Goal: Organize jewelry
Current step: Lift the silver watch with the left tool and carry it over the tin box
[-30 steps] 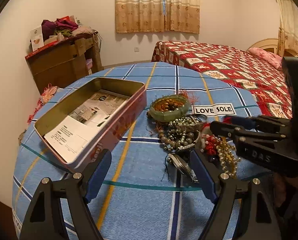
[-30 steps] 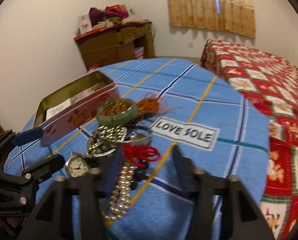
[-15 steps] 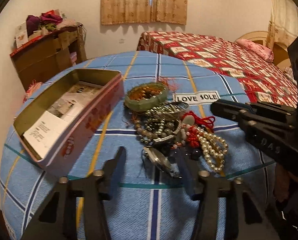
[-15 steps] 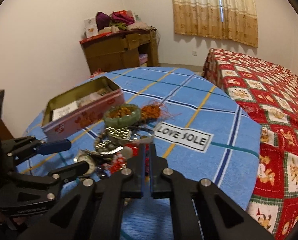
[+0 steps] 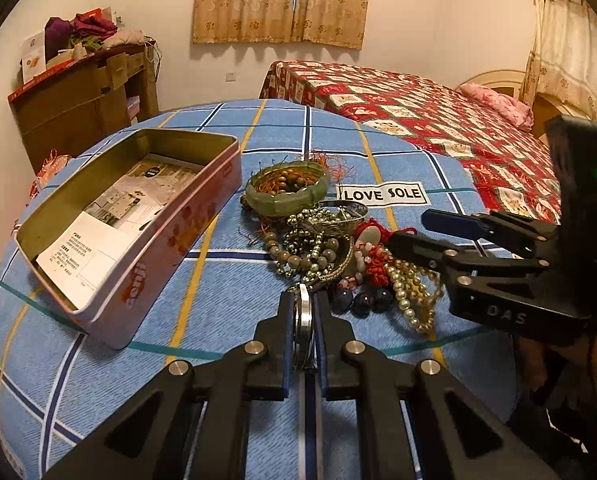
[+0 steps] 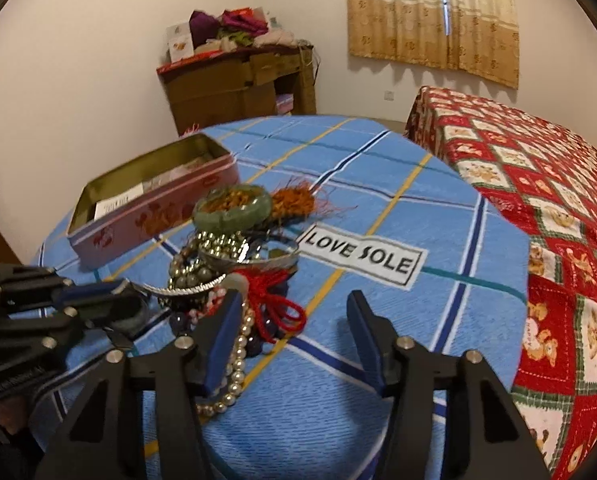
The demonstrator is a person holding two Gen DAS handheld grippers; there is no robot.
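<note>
A heap of jewelry lies mid-table: a green jade bangle, a silver bangle, a pearl strand and a red cord. My left gripper is closing, its pads pressed on a silver watch standing on edge at the heap's near side. My right gripper is opening over the heap's right side, with the pearl strand at its left finger and nothing gripped. An open pink tin holding papers stands to the left.
The round table wears a blue checked cloth with a LOVE SOLE label. A bed with a red quilt stands beyond on the right. A wooden cabinet piled with clothes stands by the wall.
The left jaws have come together on the watch, lifting it onto its edge. The right jaws, shut half a second ago, have spread apart beside the pearls.
</note>
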